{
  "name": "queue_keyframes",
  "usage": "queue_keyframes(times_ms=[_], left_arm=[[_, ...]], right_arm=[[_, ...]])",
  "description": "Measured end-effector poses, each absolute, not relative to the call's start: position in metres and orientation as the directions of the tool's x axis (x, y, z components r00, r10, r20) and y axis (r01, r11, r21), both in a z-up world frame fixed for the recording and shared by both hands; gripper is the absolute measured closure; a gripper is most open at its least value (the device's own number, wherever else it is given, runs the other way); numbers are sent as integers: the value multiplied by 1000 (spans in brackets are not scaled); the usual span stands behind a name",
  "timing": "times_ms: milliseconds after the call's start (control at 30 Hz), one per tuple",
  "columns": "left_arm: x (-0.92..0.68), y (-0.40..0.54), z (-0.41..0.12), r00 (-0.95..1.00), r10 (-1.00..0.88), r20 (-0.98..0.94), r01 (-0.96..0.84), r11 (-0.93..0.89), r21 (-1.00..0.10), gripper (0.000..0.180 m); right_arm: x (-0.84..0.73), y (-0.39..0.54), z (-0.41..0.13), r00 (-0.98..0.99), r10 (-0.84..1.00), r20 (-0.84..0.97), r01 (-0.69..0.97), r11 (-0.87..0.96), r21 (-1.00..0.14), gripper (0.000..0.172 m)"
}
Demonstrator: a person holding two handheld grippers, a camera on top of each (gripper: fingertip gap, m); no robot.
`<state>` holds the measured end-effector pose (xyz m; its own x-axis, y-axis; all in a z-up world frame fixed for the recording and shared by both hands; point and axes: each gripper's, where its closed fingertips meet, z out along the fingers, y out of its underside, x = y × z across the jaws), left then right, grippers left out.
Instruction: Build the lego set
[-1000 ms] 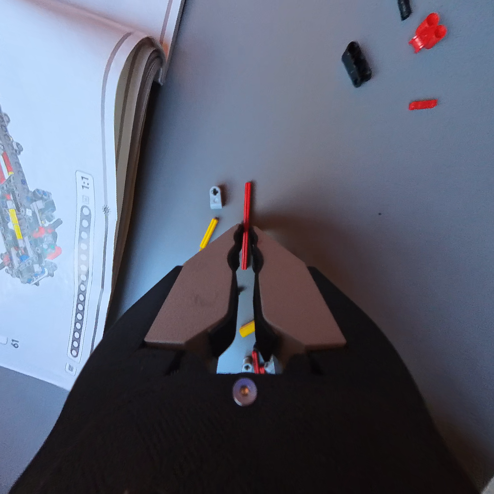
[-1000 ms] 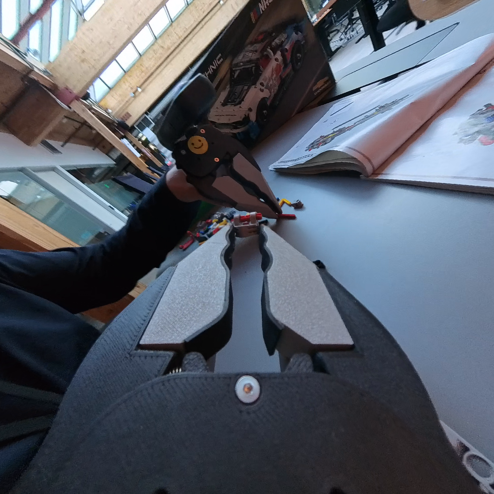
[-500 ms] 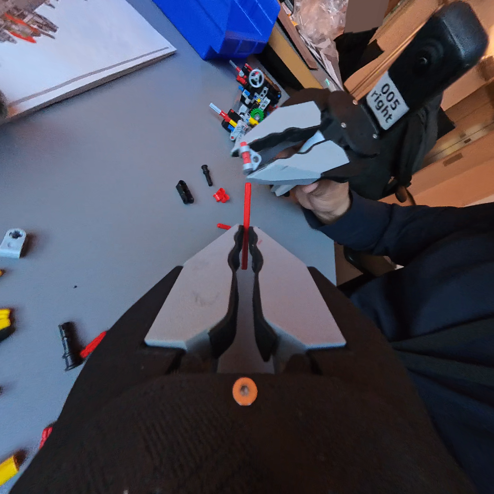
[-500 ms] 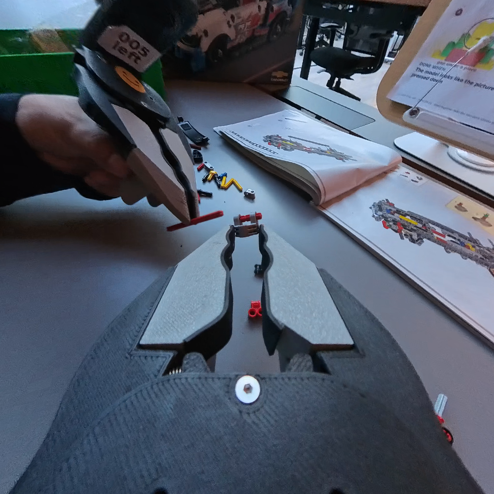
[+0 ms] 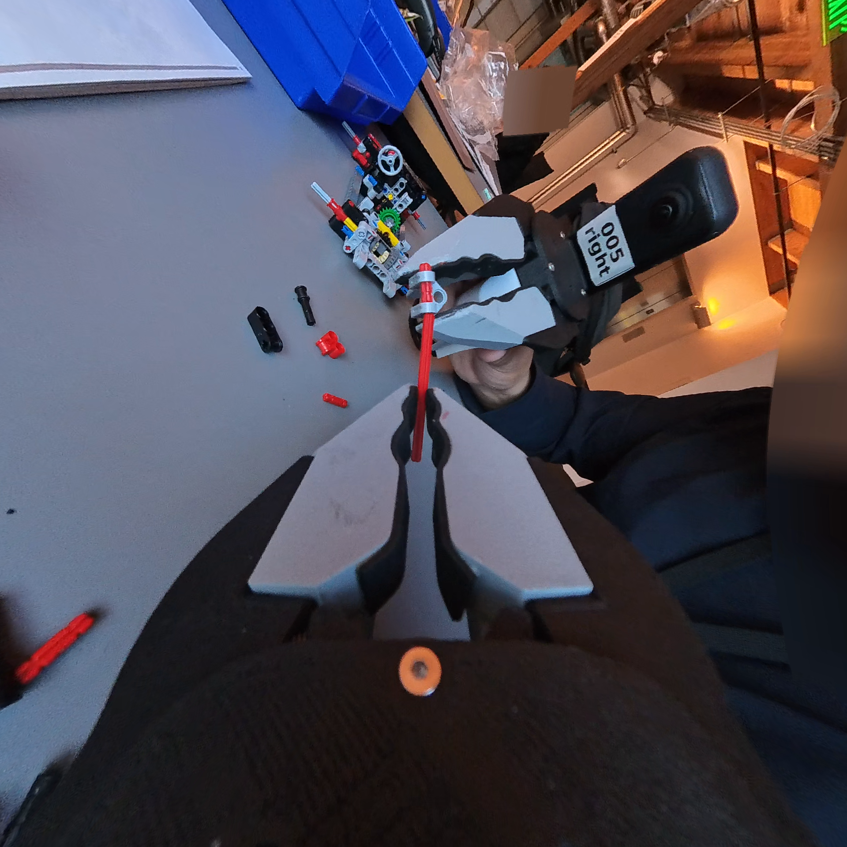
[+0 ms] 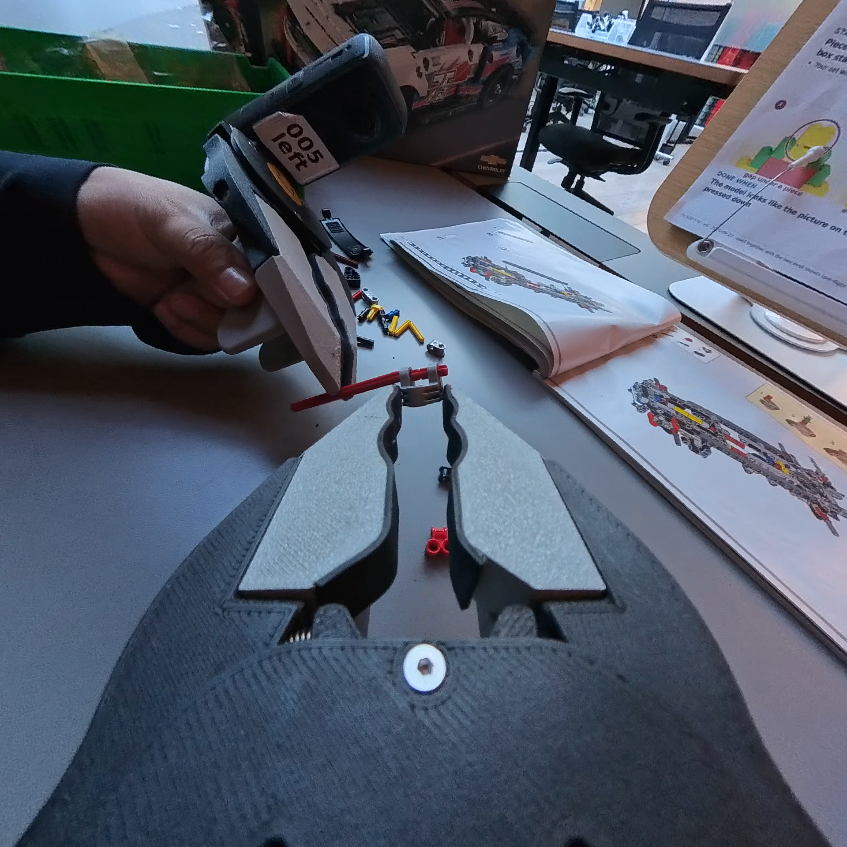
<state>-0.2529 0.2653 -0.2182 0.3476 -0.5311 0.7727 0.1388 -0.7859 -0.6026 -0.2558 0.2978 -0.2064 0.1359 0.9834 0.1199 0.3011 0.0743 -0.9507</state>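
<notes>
1. We see the left claw clamped on a thin red axle, both pads pressed against its near end; the right wrist view shows the same grip from the side.
2. The right claw is closed on a small grey connector, held at the fingertips with a pad against each side.
3. The red axle runs through the two loops of the grey connector, and its far tip pokes out just beyond the second loop. Both pieces are held in the air above the grey table.
4. On the table near the left claw lie a black link, a black pin, a small red connector and a short red pin.
5. Farther off sits a partly built model with a green gear, beside a blue bin.
6. In the right wrist view, an open instruction booklet lies to the right, with loose yellow, black and grey parts behind the left claw.
7. A hand grips the left tool.
</notes>
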Motion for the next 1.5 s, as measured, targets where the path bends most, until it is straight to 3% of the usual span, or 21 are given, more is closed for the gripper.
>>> queue_keyframes(times_ms=[500, 933, 1367, 1500], left_arm=[[-251, 260, -226, 305, -516, 800, 117, -814, -569, 179], [-248, 256, -238, 376, -542, 752, 82, -789, -609, 180], [-247, 251, -247, 371, -511, 776, 40, -825, -563, 180], [-248, 252, -248, 421, -533, 734, 33, -799, -600, 180]], right_arm=[[-251, 291, -209, 37, 884, 467, 350, 426, -834, 157], [-255, 285, -225, -42, 986, 160, 353, 164, -921, 157], [-250, 285, -236, -89, 887, 453, 440, 443, -781, 157], [-249, 283, -242, -101, 981, 168, 449, 195, -872, 157]])
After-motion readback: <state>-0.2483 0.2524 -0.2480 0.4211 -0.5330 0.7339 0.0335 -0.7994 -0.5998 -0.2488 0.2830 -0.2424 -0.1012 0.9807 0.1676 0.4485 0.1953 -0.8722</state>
